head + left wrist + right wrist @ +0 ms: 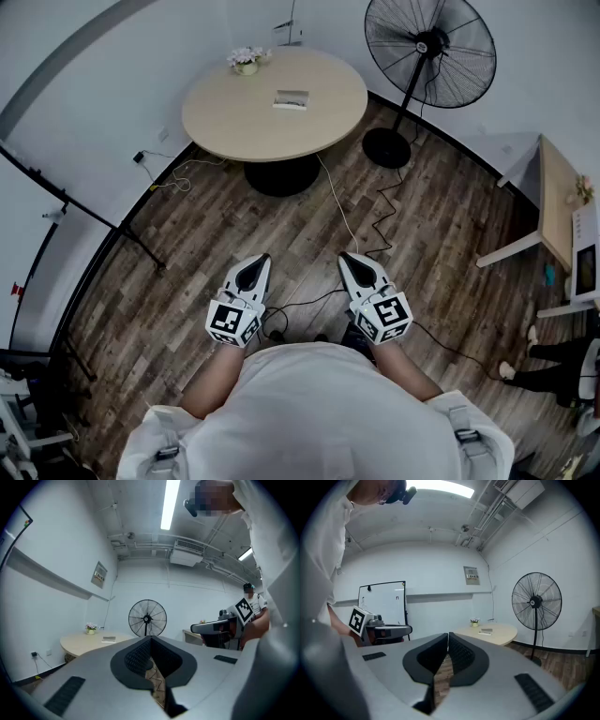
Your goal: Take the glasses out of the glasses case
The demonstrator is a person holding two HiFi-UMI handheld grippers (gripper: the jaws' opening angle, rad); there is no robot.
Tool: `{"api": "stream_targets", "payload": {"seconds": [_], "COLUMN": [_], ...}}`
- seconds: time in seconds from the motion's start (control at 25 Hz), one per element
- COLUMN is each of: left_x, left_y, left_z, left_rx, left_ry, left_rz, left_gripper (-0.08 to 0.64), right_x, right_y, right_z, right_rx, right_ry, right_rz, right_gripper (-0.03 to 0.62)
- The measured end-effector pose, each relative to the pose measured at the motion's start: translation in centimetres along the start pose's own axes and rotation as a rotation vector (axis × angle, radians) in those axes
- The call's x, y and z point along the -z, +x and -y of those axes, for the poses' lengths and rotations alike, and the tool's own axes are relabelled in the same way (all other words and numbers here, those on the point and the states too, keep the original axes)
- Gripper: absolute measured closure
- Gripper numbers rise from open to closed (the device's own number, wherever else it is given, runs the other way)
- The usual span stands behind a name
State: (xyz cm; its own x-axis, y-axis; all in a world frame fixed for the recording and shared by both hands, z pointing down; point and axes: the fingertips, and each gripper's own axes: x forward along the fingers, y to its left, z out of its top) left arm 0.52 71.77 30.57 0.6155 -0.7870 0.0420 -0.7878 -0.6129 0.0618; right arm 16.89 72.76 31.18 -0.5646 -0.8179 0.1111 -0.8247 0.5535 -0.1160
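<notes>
A person in a white shirt (pixel 309 412) stands on a dark wood-plank floor (pixel 187 253), seen from above, holding one tool in each hand close to the body.

The left hand-held gripper (pixel 259 260) points forward over the floor. Its own view shows its two jaws pressed together at the tips, with nothing between them. The right hand-held gripper (pixel 346 257) is held beside it, a little apart, and its jaws are likewise closed tip to tip and empty. Each carries a cube with black-and-white square markers at the rear.

Well ahead of both stands a round, pale wooden desk (pixel 244 127) on a dark central pedestal, set against the white wall. The glasses case (pixel 291 99), a small flat rectangular box, lies closed near the middle of the desk top, far from either tool. A small pot of flowers (pixel 247 61) sits at the desk's far edge, apart from the case.

To the right of the round desk stands a tall black pedestal fan (pixel 429 49) with a round base. Thin cables (pixel 336 202) trail across the floor from the wall towards the person's feet. At the far right edge is the corner of another light wooden desk (pixel 558 202). The right gripper view shows a whiteboard (pixel 382 603) on a stand against the white wall, and a long ceiling light (pixel 169 503) glows overhead.
</notes>
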Motion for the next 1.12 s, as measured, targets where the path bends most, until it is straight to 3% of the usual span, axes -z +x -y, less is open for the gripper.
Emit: {"api": "stream_targets", "payload": {"seconds": [0.32,0.48,0.72,1.12], "left_x": [0.4,0.1,0.3,1.1], "left_y": [2.1,2.5,1.8,2.1], "left_z": [-0.7,0.1,-0.8,-1.7], "left_rx": [-0.059,-0.094,-0.147,-0.142], "left_ry": [-0.012,-0.037,-0.048,-0.075], "left_rz": [0.004,0.018,0.014,-0.012], "left_gripper": [0.548,0.548,0.548,0.547], "right_x": [0.5,0.7,1.4,2.1], "right_y": [0.5,-0.6,-1.2,0.0], "right_z": [2.8,4.9,6.8,8.5], "right_rx": [-0.018,-0.033,-0.022,-0.001], "right_ry": [0.009,0.067,0.042,0.067], "right_rz": [0.000,0.021,0.020,0.017], "right_gripper": [0.569,0.568,0.568,0.568]}}
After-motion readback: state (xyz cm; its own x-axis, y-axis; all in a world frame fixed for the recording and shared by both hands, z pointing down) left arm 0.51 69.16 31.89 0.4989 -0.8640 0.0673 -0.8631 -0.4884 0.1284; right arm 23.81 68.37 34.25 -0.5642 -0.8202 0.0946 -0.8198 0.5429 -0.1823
